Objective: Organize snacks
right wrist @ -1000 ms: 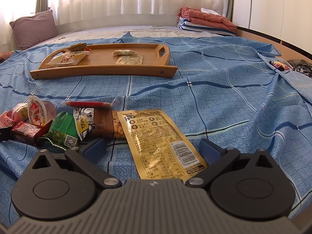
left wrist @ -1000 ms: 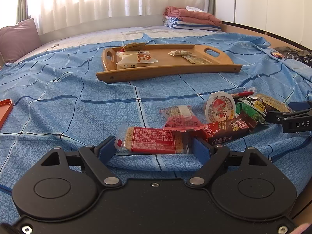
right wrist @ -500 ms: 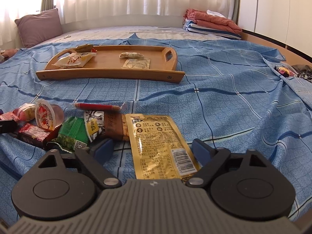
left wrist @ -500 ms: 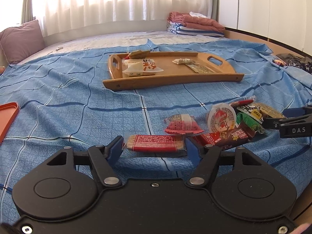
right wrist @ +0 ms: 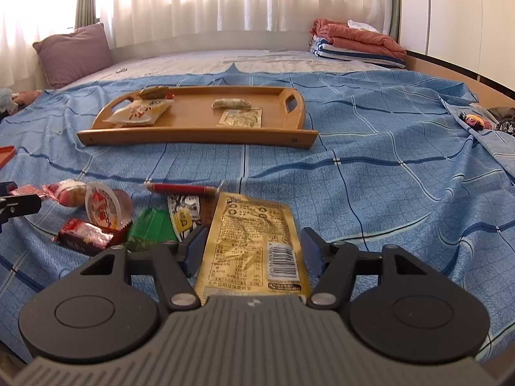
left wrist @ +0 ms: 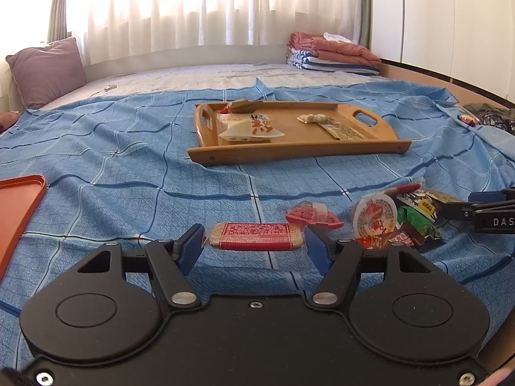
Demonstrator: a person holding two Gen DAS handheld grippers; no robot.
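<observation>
My left gripper [left wrist: 254,246] is shut on a red cracker pack [left wrist: 256,240] by its two ends and holds it just above the blue sheet. My right gripper [right wrist: 252,244] is shut on a yellow snack pouch [right wrist: 254,244] by its sides. A wooden tray [left wrist: 322,152] [right wrist: 193,138] with several snacks stands farther back. Between the grippers lies a snack pile: a jelly cup [left wrist: 375,217] [right wrist: 103,209], a green pack [right wrist: 151,228], a red stick [right wrist: 180,189], a pink pack [left wrist: 310,215].
An orange tray [left wrist: 19,206] lies at the left edge of the left wrist view. A purple pillow [right wrist: 74,53] and folded blankets [right wrist: 357,43] sit at the bed's far side. A wooden bed edge [right wrist: 450,67] runs along the right.
Both grippers have narrowed onto their packs and lifted and drawn back slightly. The cracker pack and the yellow pouch have come up with them.
</observation>
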